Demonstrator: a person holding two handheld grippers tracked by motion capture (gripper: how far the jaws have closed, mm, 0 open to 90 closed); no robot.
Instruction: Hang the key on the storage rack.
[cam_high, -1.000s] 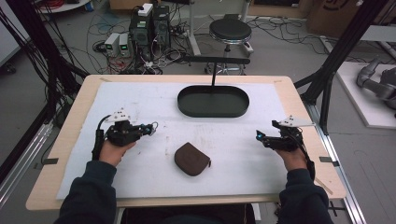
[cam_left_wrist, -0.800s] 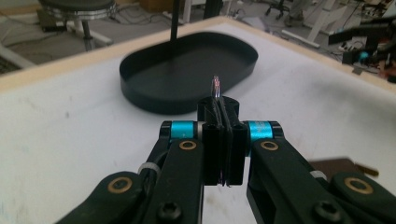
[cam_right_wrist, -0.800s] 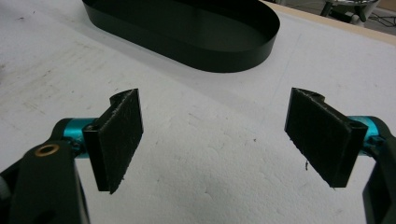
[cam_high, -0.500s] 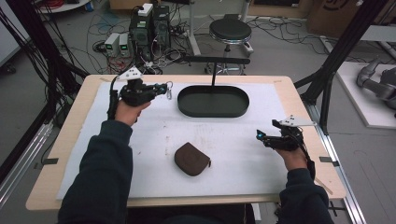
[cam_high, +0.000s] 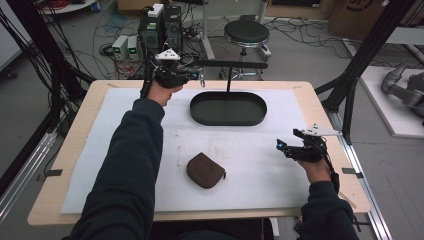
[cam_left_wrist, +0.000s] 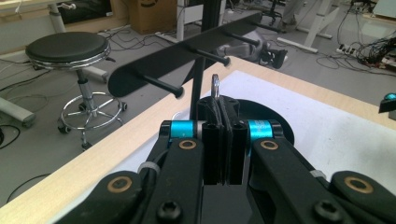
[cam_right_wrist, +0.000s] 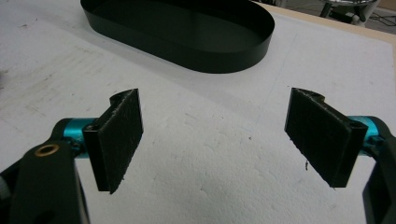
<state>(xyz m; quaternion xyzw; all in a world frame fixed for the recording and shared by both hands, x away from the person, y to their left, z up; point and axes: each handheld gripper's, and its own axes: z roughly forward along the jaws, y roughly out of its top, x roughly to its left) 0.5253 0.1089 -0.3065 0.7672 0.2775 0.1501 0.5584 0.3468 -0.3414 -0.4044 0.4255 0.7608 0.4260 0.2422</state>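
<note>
My left gripper (cam_high: 196, 76) is held up at the far left of the table, shut on a small metal ring (cam_left_wrist: 215, 87) that sticks up above its jaws. The ring (cam_high: 202, 78) hangs just left of the black peg bar (cam_high: 235, 64). In the left gripper view the gripper (cam_left_wrist: 219, 106) points at the bar's pegs (cam_left_wrist: 161, 84), close in front and slightly above. The bar stands on a post rising from a black oval tray (cam_high: 228, 108). My right gripper (cam_high: 281, 146) rests low at the right of the white mat, open and empty, its pads (cam_right_wrist: 120, 135) wide apart.
A brown zipped pouch (cam_high: 205, 170) lies on the white mat (cam_high: 250, 165) near the front centre. The oval tray (cam_right_wrist: 187, 32) is beyond the right gripper. A black stool (cam_high: 246, 33) and cables lie on the floor behind the table.
The left hand has lifted from the near left of the mat and travelled away and to the right, up to the peg bar, jaws staying shut. The right hand has not moved.
</note>
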